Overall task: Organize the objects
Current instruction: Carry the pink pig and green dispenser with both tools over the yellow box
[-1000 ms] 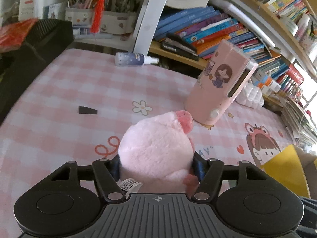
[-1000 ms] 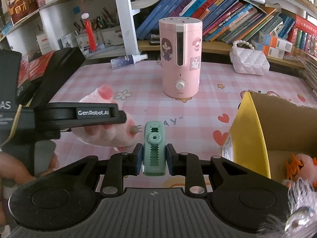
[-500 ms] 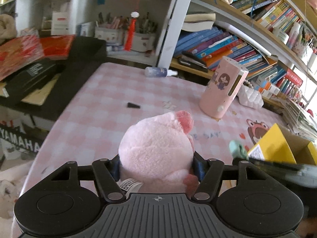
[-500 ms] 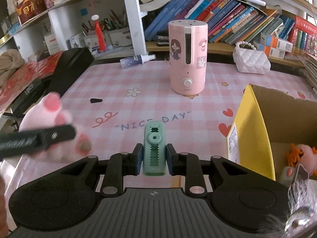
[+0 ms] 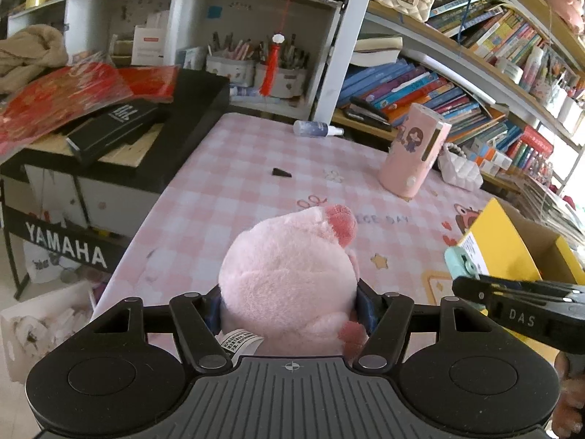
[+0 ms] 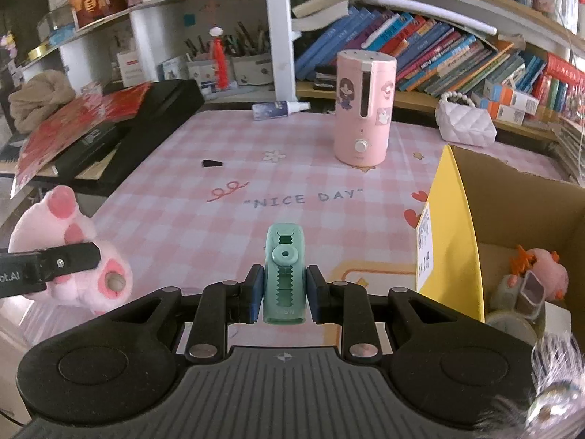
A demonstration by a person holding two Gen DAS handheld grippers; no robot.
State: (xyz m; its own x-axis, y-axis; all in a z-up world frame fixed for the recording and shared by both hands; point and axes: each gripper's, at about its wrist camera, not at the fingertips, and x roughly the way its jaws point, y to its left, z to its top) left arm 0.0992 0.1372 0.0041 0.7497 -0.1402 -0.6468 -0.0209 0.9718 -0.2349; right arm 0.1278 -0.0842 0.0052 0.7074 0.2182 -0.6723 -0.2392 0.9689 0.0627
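Note:
My left gripper (image 5: pixel 289 303) is shut on a pink plush toy (image 5: pixel 289 278) and holds it above the table's near left edge. The plush also shows at the left of the right wrist view (image 6: pixel 69 256). My right gripper (image 6: pixel 284 292) is shut on a mint green clip (image 6: pixel 284 274), held above the pink checked tablecloth (image 6: pixel 219 219). The clip also shows in the left wrist view (image 5: pixel 461 261). A yellow cardboard box (image 6: pixel 453 226) stands open at the right with a pink plush (image 6: pixel 541 274) and other items inside.
A pink humidifier (image 6: pixel 363 109) stands at the back of the table, a spray bottle (image 6: pixel 278 109) lies behind it, and a small black piece (image 6: pixel 212 162) lies on the cloth. A white quilted bag (image 6: pixel 464 124), bookshelves and a black Yamaha keyboard (image 5: pixel 146 139) surround the table.
Both grippers have pulled back and risen from the table, each keeping its hold. The plush has moved left and away from the clip.

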